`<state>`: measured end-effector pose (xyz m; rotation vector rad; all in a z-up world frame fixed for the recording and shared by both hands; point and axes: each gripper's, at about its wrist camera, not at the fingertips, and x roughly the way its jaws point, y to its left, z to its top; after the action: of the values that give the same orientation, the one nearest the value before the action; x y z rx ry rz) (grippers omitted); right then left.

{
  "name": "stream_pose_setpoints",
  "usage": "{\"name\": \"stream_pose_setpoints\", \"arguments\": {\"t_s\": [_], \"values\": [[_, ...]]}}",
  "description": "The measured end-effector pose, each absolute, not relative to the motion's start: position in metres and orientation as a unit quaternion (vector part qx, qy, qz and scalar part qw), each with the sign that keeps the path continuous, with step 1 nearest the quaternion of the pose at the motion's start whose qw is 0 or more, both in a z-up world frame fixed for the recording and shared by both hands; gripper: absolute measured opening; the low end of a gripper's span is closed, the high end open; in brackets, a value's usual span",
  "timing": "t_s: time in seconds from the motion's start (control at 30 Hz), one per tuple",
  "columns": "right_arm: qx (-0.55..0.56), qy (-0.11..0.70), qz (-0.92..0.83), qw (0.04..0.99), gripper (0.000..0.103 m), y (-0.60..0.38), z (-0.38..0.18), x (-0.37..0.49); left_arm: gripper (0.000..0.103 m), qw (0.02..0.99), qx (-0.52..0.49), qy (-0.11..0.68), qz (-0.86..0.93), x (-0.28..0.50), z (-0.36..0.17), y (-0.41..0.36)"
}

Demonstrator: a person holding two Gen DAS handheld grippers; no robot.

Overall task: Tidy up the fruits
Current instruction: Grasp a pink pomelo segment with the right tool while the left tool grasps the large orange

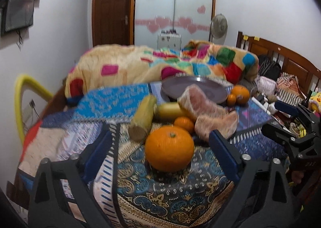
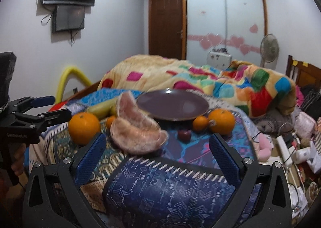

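The left tongs (image 1: 160,143) stand wide open and empty, with the big round orange (image 1: 169,148) between the tips, untouched. Pinched off-centre, it could roll on the soft patterned bedspread (image 1: 170,197). The right tongs (image 2: 158,145) gape empty just short of two pink peeled pomelo segments (image 2: 136,135); the dark purple round plate (image 2: 172,105) beyond lies bare, its approach crowded by fruit.

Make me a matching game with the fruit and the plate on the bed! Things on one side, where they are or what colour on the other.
Things:
1. big orange
2. plate
3. pomelo pieces
4. small dark red fruit

Clues:
A. pale pink, peeled
B. purple, with nothing on it
C. right between the open left jaws
D. lying in front of the plate, beside the pomelo

Pairs: 1-C, 2-B, 3-A, 4-D
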<state>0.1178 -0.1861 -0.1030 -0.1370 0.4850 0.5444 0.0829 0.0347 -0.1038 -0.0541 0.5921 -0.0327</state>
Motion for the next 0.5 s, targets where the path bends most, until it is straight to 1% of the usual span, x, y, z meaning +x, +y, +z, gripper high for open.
{"name": "stream_pose_setpoints", "arguments": {"t_s": [0.03,0.13,0.2,0.23,0.43,0.5], "values": [[-0.07,0.243,0.27,0.929,0.099,-0.183,-0.106,0.12,0.092,0.953,-0.028,0.3,-0.018,0.086,-0.107,0.035],[-0.072,0.262,0.286,0.919,0.092,-0.176,-0.115,0.128,0.089,0.946,-0.03,0.323,-0.026,0.095,-0.122,0.033],[-0.074,0.273,0.295,0.912,0.084,-0.171,-0.12,0.135,0.088,0.943,-0.03,0.33,-0.03,0.099,-0.127,0.033],[-0.075,0.278,0.3,0.91,0.083,-0.168,-0.122,0.137,0.087,0.942,-0.03,0.334,-0.032,0.101,-0.13,0.032],[-0.077,0.289,0.317,0.9,0.081,-0.154,-0.131,0.147,0.08,0.936,-0.036,0.347,-0.047,0.11,-0.141,0.03],[-0.081,0.287,0.312,0.902,0.081,-0.152,-0.134,0.15,0.072,0.934,-0.036,0.351,-0.052,0.113,-0.144,0.029]]}}
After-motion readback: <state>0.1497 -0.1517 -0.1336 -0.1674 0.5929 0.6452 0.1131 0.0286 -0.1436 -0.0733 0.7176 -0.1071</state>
